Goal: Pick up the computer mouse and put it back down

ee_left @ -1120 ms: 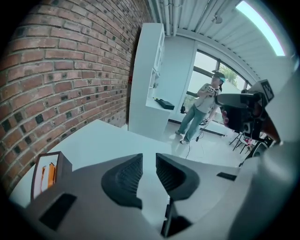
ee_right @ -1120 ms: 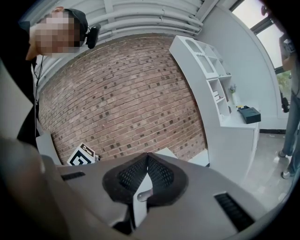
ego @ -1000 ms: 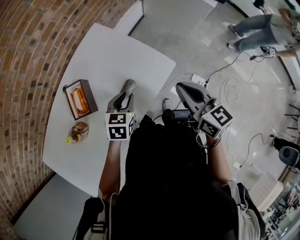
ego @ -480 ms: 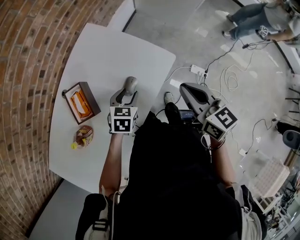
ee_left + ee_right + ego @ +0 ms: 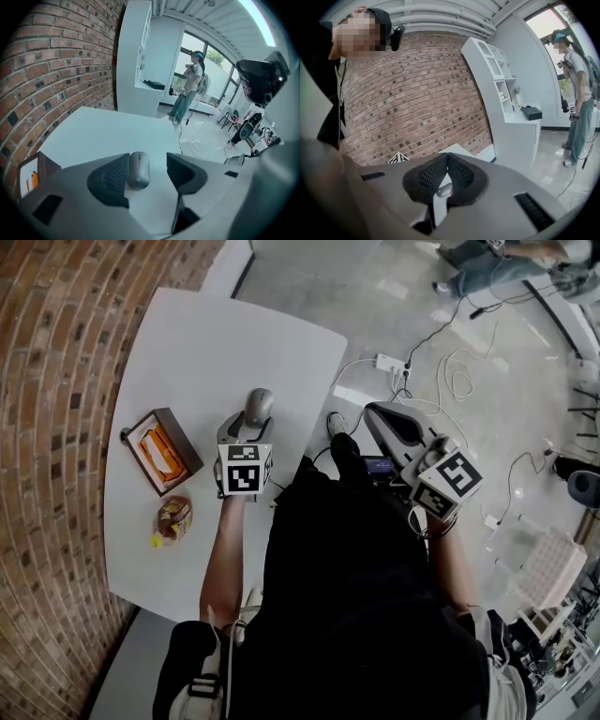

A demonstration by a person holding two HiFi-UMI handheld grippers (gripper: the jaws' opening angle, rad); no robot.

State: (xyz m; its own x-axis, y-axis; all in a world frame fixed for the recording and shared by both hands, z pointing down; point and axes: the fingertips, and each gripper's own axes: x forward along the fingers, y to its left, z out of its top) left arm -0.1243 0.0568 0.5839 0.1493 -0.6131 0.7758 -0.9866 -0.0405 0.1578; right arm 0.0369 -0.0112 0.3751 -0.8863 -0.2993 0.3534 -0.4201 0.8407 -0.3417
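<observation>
At the centre of the head view, on the white table (image 5: 234, 334), the grey computer mouse (image 5: 258, 407) lies flat on the surface, just ahead of my left gripper (image 5: 246, 426). In the left gripper view the mouse (image 5: 138, 169) sits between the two dark pads. It is close against the pad on the frame's left, and whether they touch I cannot tell; a clear strip of table shows on its other side. The left gripper's (image 5: 147, 159) jaws are spread and have just been opening, so nothing is pinched. At centre right of the head view, my right gripper (image 5: 373, 412) hangs off the table's edge, over the floor. In its own view the right gripper's (image 5: 447, 157) ribbed pads are pressed together at the tips, with nothing between them. At the left of the table lie an open brown box (image 5: 159, 448) and a small wrapped packet (image 5: 174, 517), both well apart from the mouse.
</observation>
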